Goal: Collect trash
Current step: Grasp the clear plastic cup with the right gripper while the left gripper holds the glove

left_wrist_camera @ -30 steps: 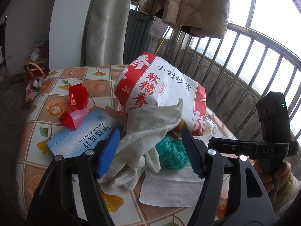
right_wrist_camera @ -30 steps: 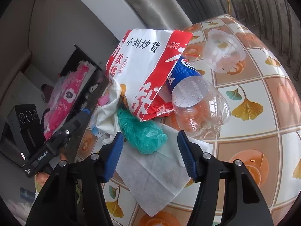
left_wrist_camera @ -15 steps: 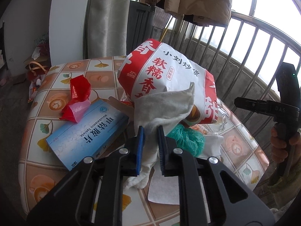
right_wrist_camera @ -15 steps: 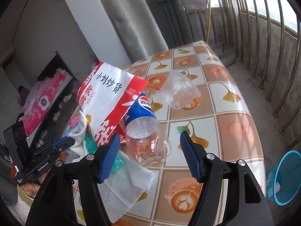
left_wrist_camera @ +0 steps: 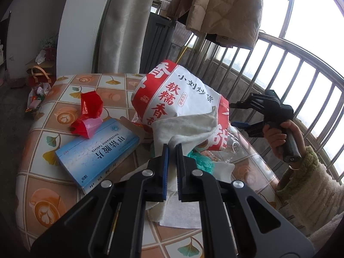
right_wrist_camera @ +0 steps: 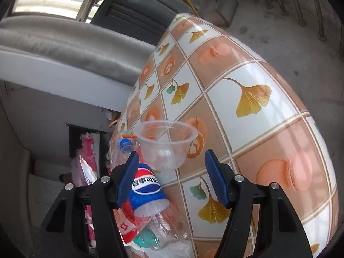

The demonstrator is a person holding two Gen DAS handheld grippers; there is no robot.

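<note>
Your left tool (left_wrist_camera: 171, 150) was clamped on the crumpled white cloth (left_wrist_camera: 185, 129), which was draped against the red and white snack bag (left_wrist_camera: 178, 99) on the table (left_wrist_camera: 64, 111). A blue medicine box (left_wrist_camera: 96, 152) and a red wrapper (left_wrist_camera: 89, 114) lay to its left, with a green plastic wad (left_wrist_camera: 201, 161) just beside the pads. Your right tool (right_wrist_camera: 169, 172) had its jaws apart and closing, the clear plastic cup (right_wrist_camera: 165, 144) sitting between them untouched. The Pepsi bottle (right_wrist_camera: 148, 191) lay right against its left finger.
</note>
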